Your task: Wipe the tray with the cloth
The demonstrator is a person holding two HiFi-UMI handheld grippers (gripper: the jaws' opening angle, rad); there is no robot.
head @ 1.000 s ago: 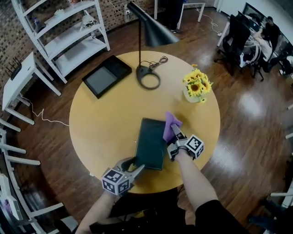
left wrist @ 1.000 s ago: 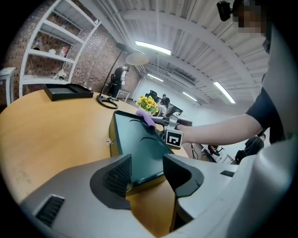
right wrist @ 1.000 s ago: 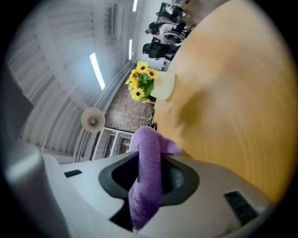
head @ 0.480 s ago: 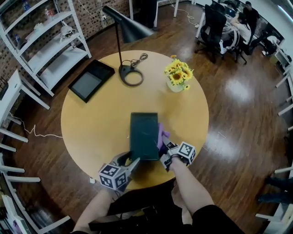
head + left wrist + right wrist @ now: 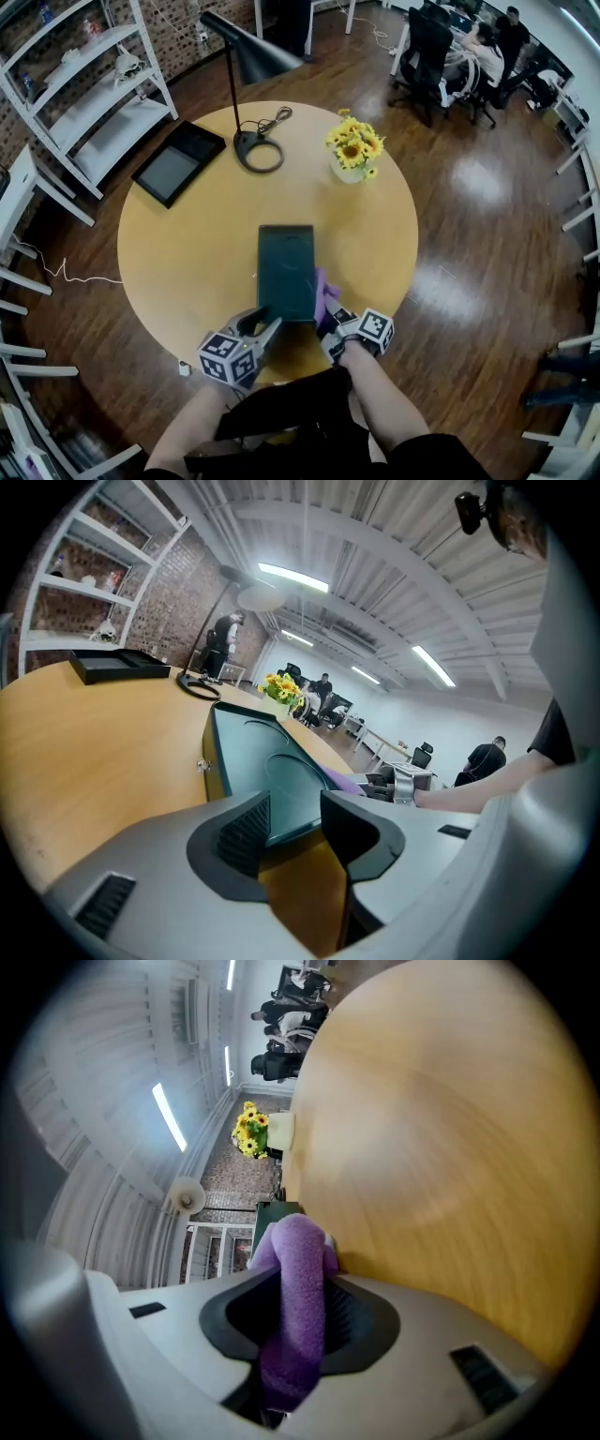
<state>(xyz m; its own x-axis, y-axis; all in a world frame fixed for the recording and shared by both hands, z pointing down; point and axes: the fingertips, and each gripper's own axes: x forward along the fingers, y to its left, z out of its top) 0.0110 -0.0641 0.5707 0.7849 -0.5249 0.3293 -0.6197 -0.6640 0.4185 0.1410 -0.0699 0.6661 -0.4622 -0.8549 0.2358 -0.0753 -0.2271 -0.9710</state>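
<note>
The dark green tray (image 5: 286,267) lies lengthwise on the round wooden table (image 5: 187,253), its near end toward me. My left gripper (image 5: 265,330) sits at the tray's near-left corner. In the left gripper view the tray's (image 5: 253,761) near rim crosses the gap of the left gripper (image 5: 295,813); its jaws have just been closing, and no pad visibly presses on the rim. My right gripper (image 5: 330,323) is by the tray's near-right corner, shut on the purple cloth (image 5: 323,289). The cloth (image 5: 300,1279) stands folded between the right gripper's (image 5: 300,1307) pads and rests beside the tray (image 5: 272,1211).
A black desk lamp (image 5: 253,155) and a vase of sunflowers (image 5: 352,150) stand at the table's far side, with a black tray (image 5: 178,161) at the far left. White shelving (image 5: 84,84) stands beyond. The table's near edge is just under both grippers.
The right gripper has drawn the cloth back along the tray's right side to its near-right corner. The left gripper has stayed at the near-left corner, and its jaws stand narrower.
</note>
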